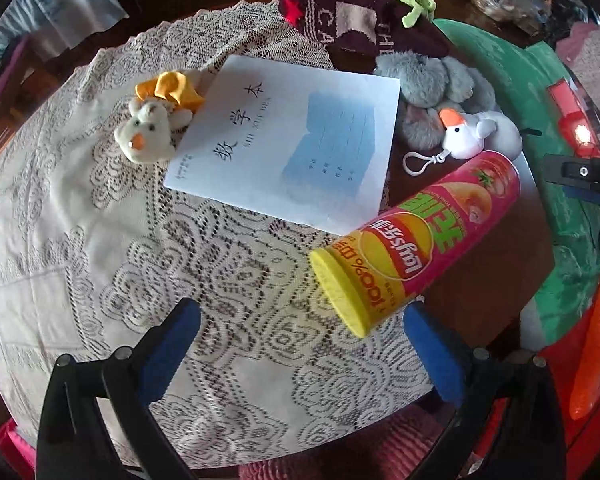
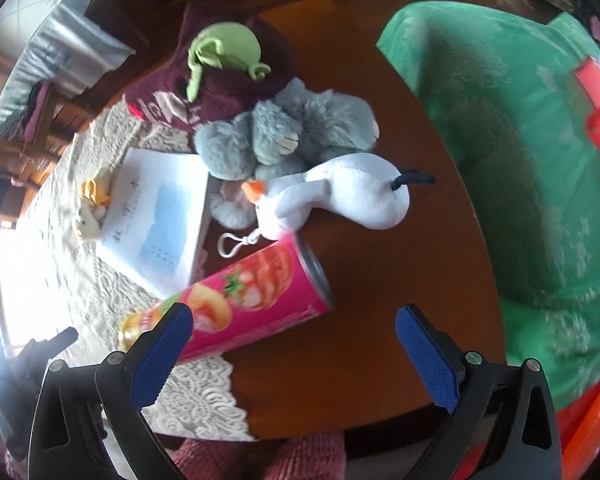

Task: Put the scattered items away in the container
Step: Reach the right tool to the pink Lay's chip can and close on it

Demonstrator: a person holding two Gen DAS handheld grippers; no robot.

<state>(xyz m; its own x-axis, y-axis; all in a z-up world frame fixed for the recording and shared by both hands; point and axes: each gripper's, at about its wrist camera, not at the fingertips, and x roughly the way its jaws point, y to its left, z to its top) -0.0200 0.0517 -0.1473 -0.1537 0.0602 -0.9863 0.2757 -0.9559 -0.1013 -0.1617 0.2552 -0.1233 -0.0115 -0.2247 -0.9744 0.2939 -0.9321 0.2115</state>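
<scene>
A pink chip can [image 1: 420, 236] with a yellow lid lies on its side on the table; it also shows in the right wrist view [image 2: 244, 304]. Beyond it lie a white notebook [image 1: 288, 140], a small cream plush with an orange bow [image 1: 152, 124], a grey plush [image 1: 432, 80], a white goose plush [image 1: 476, 132] and a maroon knit item with a green toy on it [image 1: 360, 20]. The green-lined container [image 2: 520, 160] stands to the right. My left gripper [image 1: 304, 320] is open just before the can's lid. My right gripper [image 2: 296, 320] is open, its left finger by the can.
A cream lace cloth [image 1: 100, 240] covers the left of the round wooden table [image 2: 380, 280]. An orange rim [image 1: 596, 344] borders the container at the right. The other gripper [image 1: 580, 176] shows at the right edge of the left wrist view.
</scene>
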